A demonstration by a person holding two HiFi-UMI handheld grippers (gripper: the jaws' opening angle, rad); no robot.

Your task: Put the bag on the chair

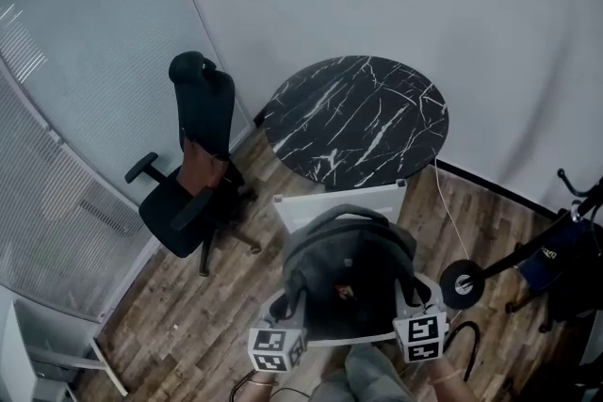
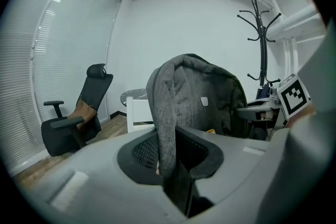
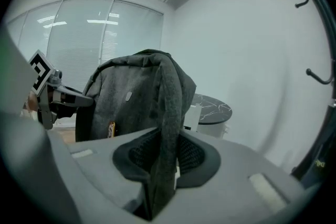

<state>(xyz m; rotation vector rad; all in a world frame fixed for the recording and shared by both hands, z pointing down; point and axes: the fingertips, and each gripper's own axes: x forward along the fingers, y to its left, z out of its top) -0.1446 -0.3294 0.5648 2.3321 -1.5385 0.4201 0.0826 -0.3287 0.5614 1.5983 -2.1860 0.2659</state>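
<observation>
A grey backpack (image 1: 347, 278) hangs between my two grippers, above a white chair (image 1: 316, 205) whose back shows just beyond it. My left gripper (image 1: 285, 308) is shut on the bag's left shoulder strap (image 2: 165, 128), which runs down between its jaws. My right gripper (image 1: 412, 297) is shut on the right shoulder strap (image 3: 167, 128) in the same way. The bag (image 2: 207, 99) fills the middle of the left gripper view, and the bag (image 3: 131, 99) also fills the right gripper view. The chair's seat is hidden under the bag.
A round black marble table (image 1: 356, 120) stands just behind the white chair. A black office chair (image 1: 193, 169) with something brown on it is to the left by the glass wall. A coat stand (image 2: 260, 39) and a dark stand base (image 1: 462, 282) are on the right.
</observation>
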